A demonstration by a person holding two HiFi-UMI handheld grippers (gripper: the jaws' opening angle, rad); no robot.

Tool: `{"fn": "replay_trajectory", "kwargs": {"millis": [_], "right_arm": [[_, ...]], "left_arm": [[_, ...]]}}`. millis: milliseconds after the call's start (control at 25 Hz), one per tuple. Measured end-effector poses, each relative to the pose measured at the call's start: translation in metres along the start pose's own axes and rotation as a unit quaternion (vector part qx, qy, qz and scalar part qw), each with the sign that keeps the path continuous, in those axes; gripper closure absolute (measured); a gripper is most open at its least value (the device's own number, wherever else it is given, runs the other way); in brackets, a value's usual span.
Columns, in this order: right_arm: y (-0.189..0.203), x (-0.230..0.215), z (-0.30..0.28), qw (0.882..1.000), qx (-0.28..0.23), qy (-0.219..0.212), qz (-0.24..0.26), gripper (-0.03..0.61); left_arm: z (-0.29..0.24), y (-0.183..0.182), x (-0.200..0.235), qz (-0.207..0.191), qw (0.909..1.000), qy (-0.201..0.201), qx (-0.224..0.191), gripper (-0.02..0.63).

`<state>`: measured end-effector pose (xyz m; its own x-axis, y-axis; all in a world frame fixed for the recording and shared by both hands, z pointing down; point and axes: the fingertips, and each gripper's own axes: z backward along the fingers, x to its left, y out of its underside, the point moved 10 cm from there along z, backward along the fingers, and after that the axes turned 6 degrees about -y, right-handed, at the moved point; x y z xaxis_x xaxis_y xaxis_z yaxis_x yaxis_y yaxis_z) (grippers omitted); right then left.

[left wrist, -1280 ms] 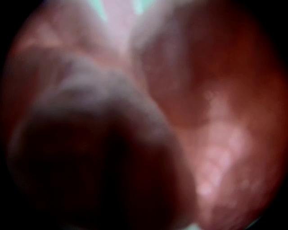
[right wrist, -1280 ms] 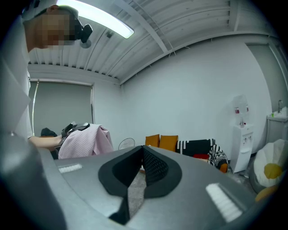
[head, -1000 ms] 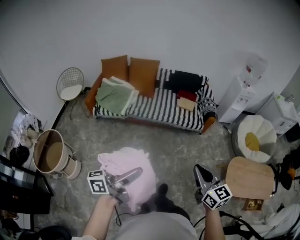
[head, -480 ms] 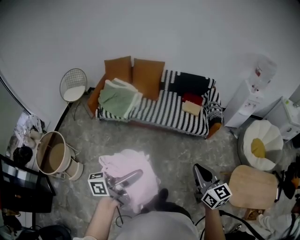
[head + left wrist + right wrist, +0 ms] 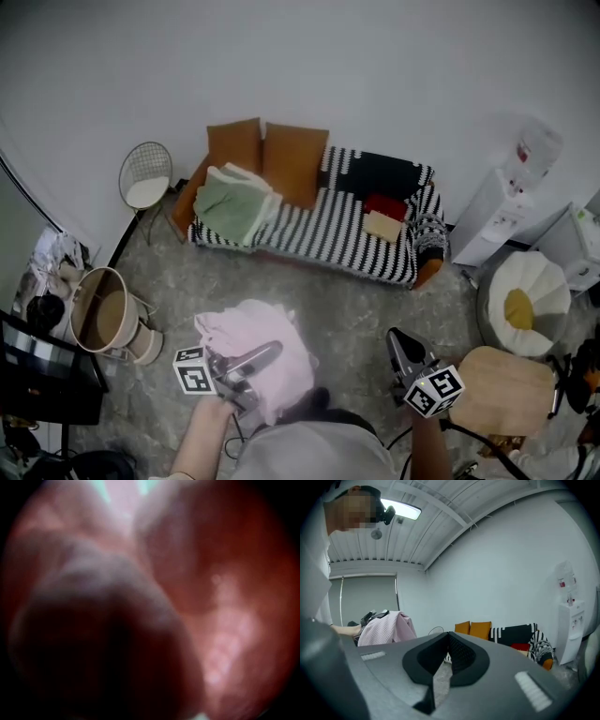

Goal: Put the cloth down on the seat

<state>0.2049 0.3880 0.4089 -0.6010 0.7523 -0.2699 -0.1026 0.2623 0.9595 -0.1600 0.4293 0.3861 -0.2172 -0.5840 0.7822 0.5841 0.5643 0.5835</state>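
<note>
A bunched pink cloth [image 5: 270, 339] hangs over my left gripper [image 5: 251, 358], which is shut on it low in the head view. In the left gripper view the pink cloth [image 5: 220, 620] fills the lens as a blur and hides the jaws. It also shows in the right gripper view as a pink cloth [image 5: 384, 627] at the left. My right gripper [image 5: 397, 343] is shut with nothing in it, its tips meeting [image 5: 449, 635]. Ahead stands the striped sofa [image 5: 323, 225], across a stretch of floor; its seat [image 5: 520, 637] lies beyond the right jaws.
On the sofa lie two orange cushions [image 5: 292, 161], a green folded blanket [image 5: 230, 202], a black cloth [image 5: 380, 175] and small red and beige items. A wire chair [image 5: 145, 176] and a round bin [image 5: 101, 314] stand left; a water dispenser [image 5: 511, 202], white pouf [image 5: 525, 292] and wooden stool [image 5: 506, 380] right.
The sofa and the things around it have slid slightly down and right in the head view as I move along. Both grippers keep their pose, the pink cloth still in the left.
</note>
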Motion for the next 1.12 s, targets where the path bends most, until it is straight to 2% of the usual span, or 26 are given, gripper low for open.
{"fn": "replay_trajectory", "kwargs": {"millis": [280, 600, 880, 1120], "right_arm": [[-0.004, -0.038, 0.001, 1.0, 0.004, -0.001, -0.006, 0.583], [-0.01, -0.065, -0.011, 1.0, 0.011, 0.009, -0.014, 0.583], [-0.015, -0.089, -0.03, 0.999, 0.016, 0.026, -0.016, 0.583], [-0.02, -0.11, -0.066, 0.998, 0.018, 0.049, -0.025, 0.583]], "left_arm": [[-0.035, -0.003, 0.014, 0.001, 0.9998, 0.009, -0.019, 0.512], [-0.062, -0.016, 0.038, 0.009, 0.9999, 0.003, -0.009, 0.511], [-0.085, -0.04, 0.07, 0.019, 0.9998, 0.009, -0.002, 0.511], [-0.105, -0.074, 0.107, 0.03, 0.9993, 0.019, 0.014, 0.511]]}}
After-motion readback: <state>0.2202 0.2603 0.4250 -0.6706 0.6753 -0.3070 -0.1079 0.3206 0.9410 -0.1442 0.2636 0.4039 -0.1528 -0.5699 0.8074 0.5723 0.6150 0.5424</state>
